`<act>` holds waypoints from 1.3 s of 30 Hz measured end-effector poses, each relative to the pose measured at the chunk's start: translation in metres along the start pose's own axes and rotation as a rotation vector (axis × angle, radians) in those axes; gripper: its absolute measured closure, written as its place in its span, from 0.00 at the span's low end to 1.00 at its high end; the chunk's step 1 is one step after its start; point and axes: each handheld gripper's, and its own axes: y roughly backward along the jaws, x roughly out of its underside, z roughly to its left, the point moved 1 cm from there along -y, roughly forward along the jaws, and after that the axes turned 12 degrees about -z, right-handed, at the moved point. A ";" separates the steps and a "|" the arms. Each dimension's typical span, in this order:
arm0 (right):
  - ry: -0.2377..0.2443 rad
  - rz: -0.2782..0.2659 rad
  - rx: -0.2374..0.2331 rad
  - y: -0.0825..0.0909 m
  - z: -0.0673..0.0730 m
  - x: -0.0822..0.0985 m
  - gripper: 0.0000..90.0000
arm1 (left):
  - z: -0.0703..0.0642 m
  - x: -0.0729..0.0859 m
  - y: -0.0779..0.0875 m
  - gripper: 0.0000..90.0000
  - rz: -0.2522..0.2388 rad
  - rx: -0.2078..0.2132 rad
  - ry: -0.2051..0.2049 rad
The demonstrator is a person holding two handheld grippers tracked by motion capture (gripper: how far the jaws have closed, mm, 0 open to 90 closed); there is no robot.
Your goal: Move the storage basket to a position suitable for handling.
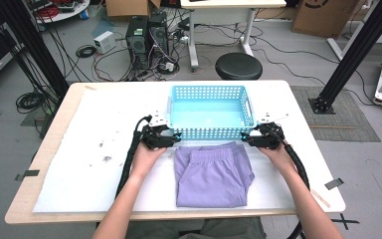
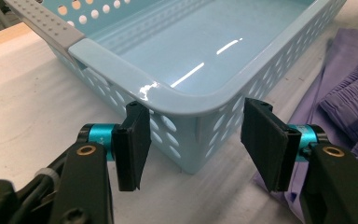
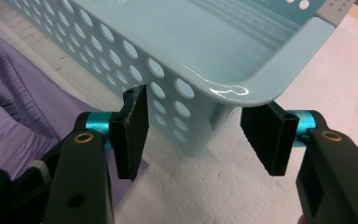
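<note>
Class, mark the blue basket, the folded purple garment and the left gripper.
blue basket (image 1: 210, 133): high view, near perforated wall.
folded purple garment (image 1: 211, 179): high view, middle of the fabric.
left gripper (image 2: 196, 140): left gripper view, midway between fingertips.

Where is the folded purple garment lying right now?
In the high view the folded purple garment lies flat on the white table cover, at the person's edge, just in front of the light blue basket and between the left gripper and the right gripper.

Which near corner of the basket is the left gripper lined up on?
The left gripper is at the basket's near left corner, beside the purple shorts' left edge. Its open jaws straddle that corner without touching. The right gripper faces the other near corner.
</note>
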 end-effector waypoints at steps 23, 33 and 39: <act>-0.003 -0.002 0.008 0.005 0.003 0.004 0.47 | -0.005 0.004 0.004 0.50 -0.020 0.002 -0.005; 0.002 -0.014 -0.001 0.012 0.003 0.004 0.32 | -0.002 0.006 0.019 0.34 -0.055 -0.006 0.006; -0.019 -0.016 0.009 0.026 -0.002 0.015 0.24 | 0.001 0.008 0.038 0.31 -0.080 -0.018 -0.002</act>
